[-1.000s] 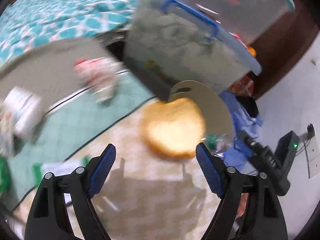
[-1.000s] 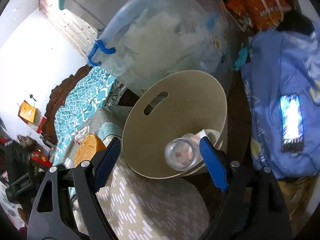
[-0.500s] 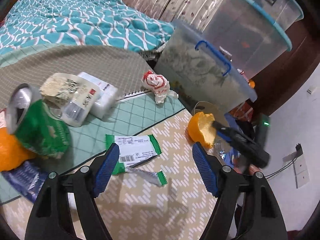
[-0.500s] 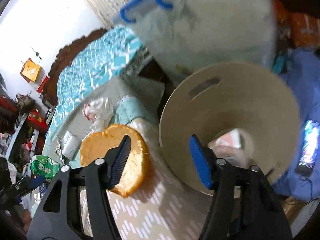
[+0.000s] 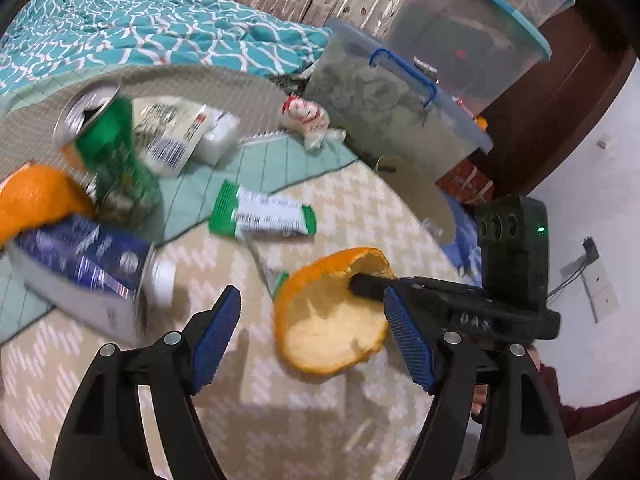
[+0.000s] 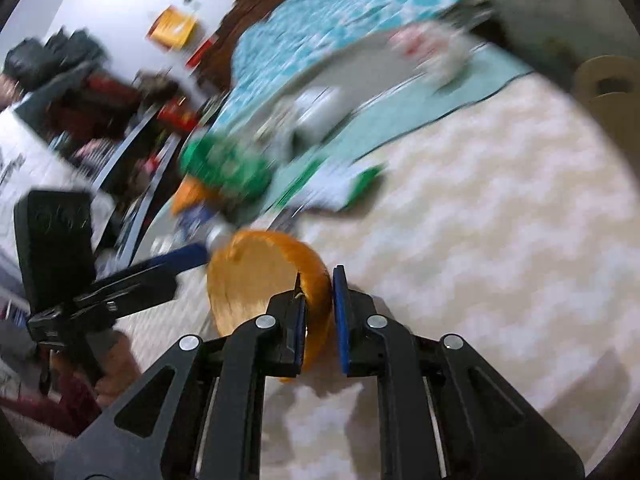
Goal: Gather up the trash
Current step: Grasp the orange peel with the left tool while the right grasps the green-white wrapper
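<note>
My right gripper (image 6: 318, 304) is shut on the rim of an orange peel half (image 6: 256, 276); it also shows in the left wrist view (image 5: 332, 320) with the right gripper's fingers (image 5: 372, 284) on its edge. My left gripper (image 5: 312, 320) is open and empty, just in front of the peel. On the table lie a green-and-white wrapper (image 5: 264, 216), a blue-and-white carton (image 5: 88, 276), a green can (image 5: 116, 160), another orange peel (image 5: 36, 200), a white packet (image 5: 176, 136) and a red-and-white wrapper (image 5: 308, 116). The beige bin (image 5: 424, 196) stands past the table's right edge.
A patterned beige cloth (image 5: 360, 208) and a teal mat (image 5: 272, 160) cover the round table. Clear storage boxes (image 5: 404, 96) stand behind the bin. A teal bedspread (image 5: 160, 24) lies at the back. The bin rim shows at the right wrist view's upper right (image 6: 608, 88).
My right gripper swung from above the bin to the table and closed on the orange peel. My left gripper pulled back and turned left, bringing the litter into view.
</note>
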